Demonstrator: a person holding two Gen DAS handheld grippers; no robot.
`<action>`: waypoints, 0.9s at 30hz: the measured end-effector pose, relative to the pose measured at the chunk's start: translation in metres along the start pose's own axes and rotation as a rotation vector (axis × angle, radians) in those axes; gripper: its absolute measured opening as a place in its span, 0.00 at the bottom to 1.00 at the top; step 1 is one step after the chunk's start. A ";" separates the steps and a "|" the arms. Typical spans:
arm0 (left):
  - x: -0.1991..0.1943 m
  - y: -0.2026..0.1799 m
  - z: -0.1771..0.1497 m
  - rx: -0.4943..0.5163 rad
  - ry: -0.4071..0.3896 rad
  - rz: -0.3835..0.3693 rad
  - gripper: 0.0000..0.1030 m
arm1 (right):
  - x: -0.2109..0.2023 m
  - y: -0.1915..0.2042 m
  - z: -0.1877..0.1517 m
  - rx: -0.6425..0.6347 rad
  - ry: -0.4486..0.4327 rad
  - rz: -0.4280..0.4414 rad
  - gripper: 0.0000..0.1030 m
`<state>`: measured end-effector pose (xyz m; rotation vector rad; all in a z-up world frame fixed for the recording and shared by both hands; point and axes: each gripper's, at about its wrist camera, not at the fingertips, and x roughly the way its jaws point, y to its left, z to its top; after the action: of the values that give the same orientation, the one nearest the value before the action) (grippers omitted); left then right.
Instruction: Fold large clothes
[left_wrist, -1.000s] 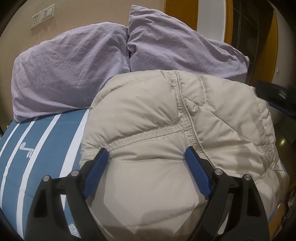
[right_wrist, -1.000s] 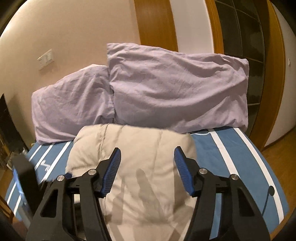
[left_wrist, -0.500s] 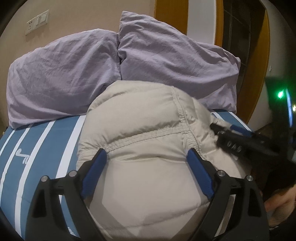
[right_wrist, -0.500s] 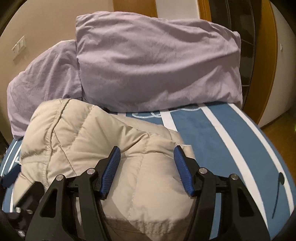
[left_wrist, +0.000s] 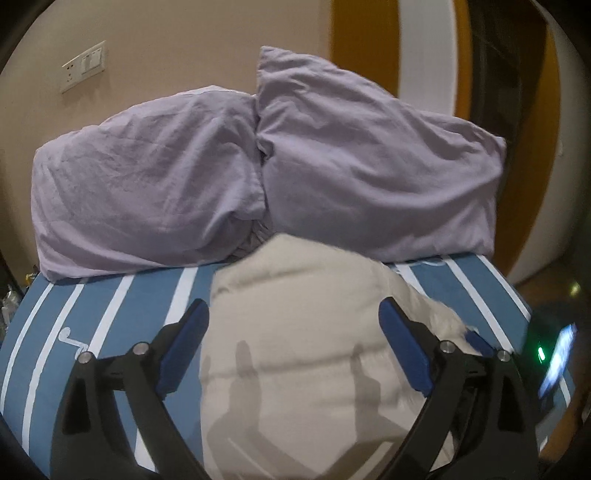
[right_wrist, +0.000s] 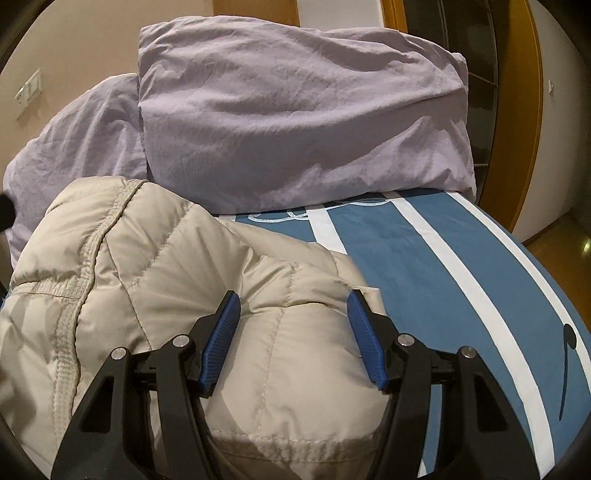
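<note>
A beige quilted puffer jacket lies bunched in a thick bundle on the blue and white striped bed. It also shows in the right wrist view, with a ribbed seam down its left side. My left gripper is open and raised above the jacket, holding nothing. My right gripper is open, low over the jacket's right end, jaws straddling a puffed fold without closing on it. The right gripper's body shows blurred at the right edge of the left wrist view.
Two lilac pillows lean against the beige wall at the head of the bed. Bare striped sheet lies right of the jacket. Wooden door frames and floor stand beyond the bed's right edge.
My left gripper has lifted and pulled back, so the jacket looks smaller and farther. My right gripper moved down and close over the jacket's right end. Both stayed open.
</note>
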<state>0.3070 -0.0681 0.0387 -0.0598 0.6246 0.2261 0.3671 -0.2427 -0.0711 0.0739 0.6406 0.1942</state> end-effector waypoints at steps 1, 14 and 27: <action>0.007 0.000 0.002 -0.002 0.014 0.014 0.90 | 0.000 0.000 0.000 0.001 0.000 0.001 0.60; 0.051 0.009 -0.033 -0.019 0.040 0.079 0.98 | -0.004 -0.001 -0.003 0.001 -0.030 0.020 0.62; 0.068 0.001 -0.038 0.039 0.070 0.159 0.98 | -0.013 0.000 0.029 0.024 0.022 0.018 0.69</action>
<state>0.3383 -0.0590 -0.0321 0.0200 0.7037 0.3666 0.3741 -0.2454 -0.0400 0.1004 0.6647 0.2050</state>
